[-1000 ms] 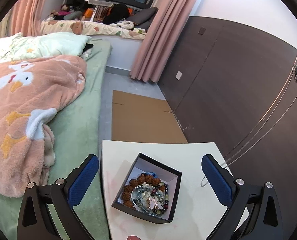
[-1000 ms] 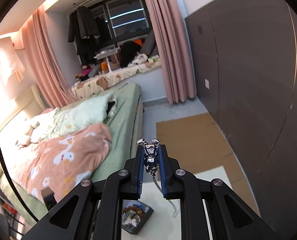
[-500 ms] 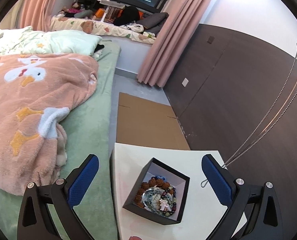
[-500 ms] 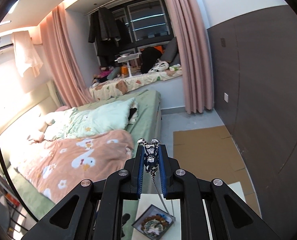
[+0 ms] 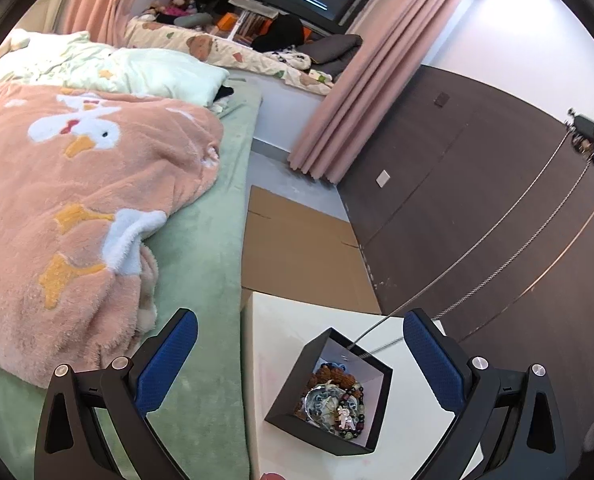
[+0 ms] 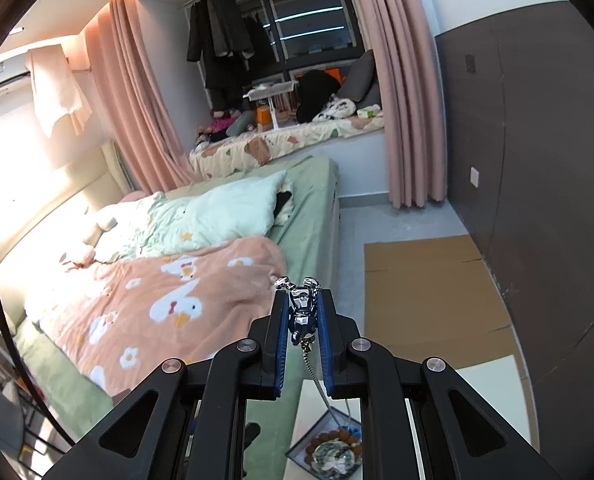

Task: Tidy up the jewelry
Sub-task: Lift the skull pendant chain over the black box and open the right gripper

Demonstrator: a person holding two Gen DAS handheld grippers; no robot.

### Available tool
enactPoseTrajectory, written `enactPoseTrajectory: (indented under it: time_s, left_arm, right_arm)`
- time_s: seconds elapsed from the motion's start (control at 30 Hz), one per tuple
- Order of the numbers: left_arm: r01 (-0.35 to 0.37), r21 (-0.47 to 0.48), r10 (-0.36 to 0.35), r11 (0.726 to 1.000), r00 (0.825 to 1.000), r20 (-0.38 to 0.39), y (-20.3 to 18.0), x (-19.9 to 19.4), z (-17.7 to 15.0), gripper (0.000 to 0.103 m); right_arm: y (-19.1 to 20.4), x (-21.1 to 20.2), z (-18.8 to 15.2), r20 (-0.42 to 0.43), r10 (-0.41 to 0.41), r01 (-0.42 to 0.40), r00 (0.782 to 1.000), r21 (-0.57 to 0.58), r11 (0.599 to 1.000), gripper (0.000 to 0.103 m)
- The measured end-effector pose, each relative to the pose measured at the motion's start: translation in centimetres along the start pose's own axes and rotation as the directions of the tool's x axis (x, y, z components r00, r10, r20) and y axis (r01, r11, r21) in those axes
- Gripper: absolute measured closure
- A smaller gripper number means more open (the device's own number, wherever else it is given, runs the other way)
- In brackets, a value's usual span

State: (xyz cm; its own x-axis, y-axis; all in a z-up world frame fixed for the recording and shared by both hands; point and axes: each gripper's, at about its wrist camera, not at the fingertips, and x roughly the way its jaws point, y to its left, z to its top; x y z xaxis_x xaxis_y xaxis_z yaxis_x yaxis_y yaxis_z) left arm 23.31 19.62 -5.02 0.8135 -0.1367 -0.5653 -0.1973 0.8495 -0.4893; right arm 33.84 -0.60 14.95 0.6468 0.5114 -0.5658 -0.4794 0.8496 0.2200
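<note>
Since a second ago we have carried the chain point(image 5: 493, 270) sideways: its lower end, which lay on the worktop point(image 5: 401, 448) to the right of the box point(image 5: 297, 384), now hangs over the box's open top, and the box sits further right in our left view.

Largest first: the bed point(image 6: 317, 200) with its peach blanket point(image 5: 77, 184) fills the left of both views and plays no part. Our white worktop stands just beside it, and the black box rests on it, turned corner-on to us, lid off, so things can be dropped in from above. Beaded bracelets point(image 5: 337, 400) are coiled at its bottom, which we take to mean this is where the jewelry is being gathered.

Our right hand-held gripper point(image 6: 301, 312) is pressed together on a small silver figure pendant point(image 6: 303, 310), pinching it by the body with the head poking out past the tips. We judge that hold is chosen so the chain hangs free beneath and can be fed in end first. The chain runs down in a long double strand to the box, its end at or just over the near rim; whether it touches the inside we cannot tell.

Our left hand-held gripper point(image 5: 297, 356) is spread wide and holds nothing, its jaws standing to either side of the box, ready, we think, to steady it.
</note>
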Motion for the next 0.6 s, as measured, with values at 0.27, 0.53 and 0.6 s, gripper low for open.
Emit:
enactPoseTrajectory:
  time_s: [0.27, 0.53, 0.6]
  left_arm:
    - [-0.002, -0.040, 0.001, 0.999, 1.000, -0.018, 1.3, 0.1, 0.2, 0.001]
    - [-0.002, -0.085, 0.000, 0.996, 1.000, -0.023, 2.4, -0.1, 0.4, 0.001]
    - [-0.005, -0.092, 0.003, 0.996, 1.000, -0.021, 2.6, -0.1, 0.5, 0.001]
  right_arm:
    - [-0.4, 4.4, -2.1, -0.074, 0.022, -0.021, 0.997, 0.015, 1.000, 0.088]
    - [-2.2, 8.5, -6.4, -0.192, 0.032, -0.021, 0.981, 0.059, 0.998, 0.088]
    - [-2.5, 9.4, -7.6, -0.220, 0.032, -0.018, 0.975, 0.065, 0.998, 0.088]
